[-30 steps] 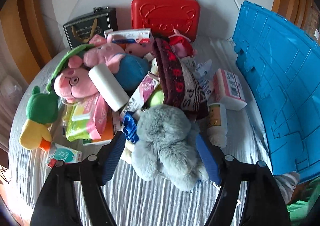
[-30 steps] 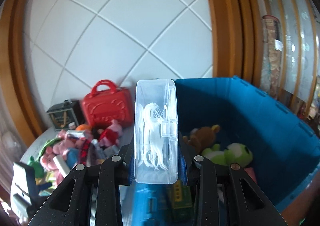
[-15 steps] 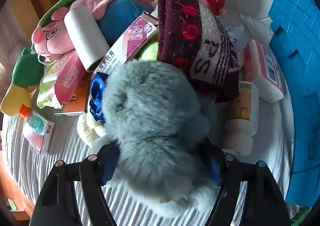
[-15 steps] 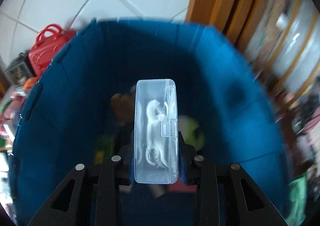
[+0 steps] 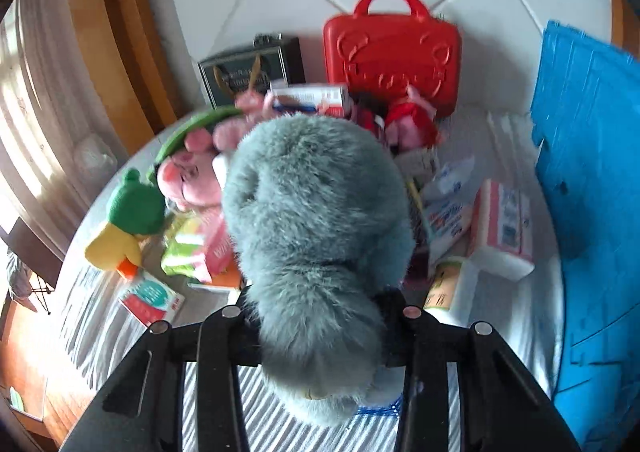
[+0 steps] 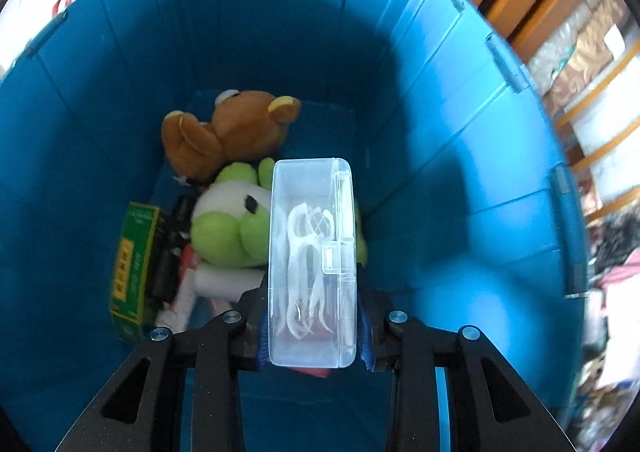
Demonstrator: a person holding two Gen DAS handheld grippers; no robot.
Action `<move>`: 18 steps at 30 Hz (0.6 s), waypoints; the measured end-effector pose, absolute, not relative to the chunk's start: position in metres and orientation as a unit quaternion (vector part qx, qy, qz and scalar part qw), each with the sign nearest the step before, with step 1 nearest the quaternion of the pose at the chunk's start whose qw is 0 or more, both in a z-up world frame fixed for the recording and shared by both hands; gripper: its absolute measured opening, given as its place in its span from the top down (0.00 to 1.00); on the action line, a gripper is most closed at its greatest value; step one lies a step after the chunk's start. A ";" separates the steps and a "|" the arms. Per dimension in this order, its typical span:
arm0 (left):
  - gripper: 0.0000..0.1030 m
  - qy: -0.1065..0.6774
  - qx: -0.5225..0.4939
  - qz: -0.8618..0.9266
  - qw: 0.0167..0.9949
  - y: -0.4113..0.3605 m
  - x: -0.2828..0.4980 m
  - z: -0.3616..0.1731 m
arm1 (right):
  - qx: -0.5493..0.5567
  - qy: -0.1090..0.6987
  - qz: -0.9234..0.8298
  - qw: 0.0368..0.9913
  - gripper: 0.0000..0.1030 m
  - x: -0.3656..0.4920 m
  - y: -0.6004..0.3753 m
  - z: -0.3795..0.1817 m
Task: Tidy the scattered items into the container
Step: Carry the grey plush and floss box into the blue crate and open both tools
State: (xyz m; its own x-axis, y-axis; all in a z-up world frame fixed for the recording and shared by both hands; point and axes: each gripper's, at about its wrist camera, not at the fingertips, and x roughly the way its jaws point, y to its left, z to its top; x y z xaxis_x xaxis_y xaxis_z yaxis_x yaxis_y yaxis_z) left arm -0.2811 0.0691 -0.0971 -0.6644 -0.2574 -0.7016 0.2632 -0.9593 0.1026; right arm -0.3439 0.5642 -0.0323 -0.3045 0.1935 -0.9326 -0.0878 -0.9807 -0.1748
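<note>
My left gripper [image 5: 316, 316] is shut on a grey fluffy plush toy [image 5: 316, 220] and holds it above the pile of scattered items on the striped cloth [image 5: 100, 316]. The blue container [image 5: 592, 180] stands at the right of that view. My right gripper [image 6: 312, 324] is shut on a clear plastic box of floss picks [image 6: 312, 264] and holds it over the open blue container [image 6: 440, 132]. Inside lie a brown bear plush [image 6: 236, 128], a green frog plush [image 6: 228, 224] and a green box [image 6: 134, 264].
In the left wrist view, a red toy case [image 5: 392, 52] and a dark gift bag [image 5: 248, 68] stand at the back. A pink pig plush [image 5: 188, 176], a green-yellow duck plush [image 5: 124, 224], wipes pack [image 5: 196, 244] and tissue pack [image 5: 504, 228] lie around.
My left gripper has closed on the grey plush and lifted it off the pile. My right gripper has carried the floss box from beside the container to over its inside, tilted downward.
</note>
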 end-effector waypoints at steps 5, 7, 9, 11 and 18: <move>0.63 -0.010 0.266 -0.958 0.109 0.110 -0.248 0.004 | -0.574 -0.049 0.813 0.088 0.43 -0.330 0.571 -0.019; 0.63 -0.011 0.221 -0.972 0.082 0.132 -0.234 0.042 | -0.561 -0.060 0.820 0.091 0.32 -0.322 0.572 -0.010; 0.63 -0.009 0.183 -0.982 0.048 0.157 -0.220 0.075 | -0.553 -0.062 0.827 0.085 0.32 -0.315 0.572 -0.002; 0.63 -0.009 0.160 -0.987 0.016 0.184 -0.213 0.098 | -0.540 -0.060 0.836 0.076 0.31 -0.304 0.571 0.007; 0.63 -0.037 0.175 -0.978 -0.110 0.299 -0.207 0.115 | -0.500 -0.054 0.862 0.059 0.21 -0.261 0.569 0.024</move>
State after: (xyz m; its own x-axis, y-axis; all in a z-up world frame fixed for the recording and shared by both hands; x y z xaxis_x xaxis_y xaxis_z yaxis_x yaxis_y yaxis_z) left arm -0.2069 0.2992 0.1145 -0.9148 0.2027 -0.3494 -0.2284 -0.9730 0.0332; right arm -0.2608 0.5694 0.0243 -0.4928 0.1550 -0.8562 -0.0477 -0.9873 -0.1512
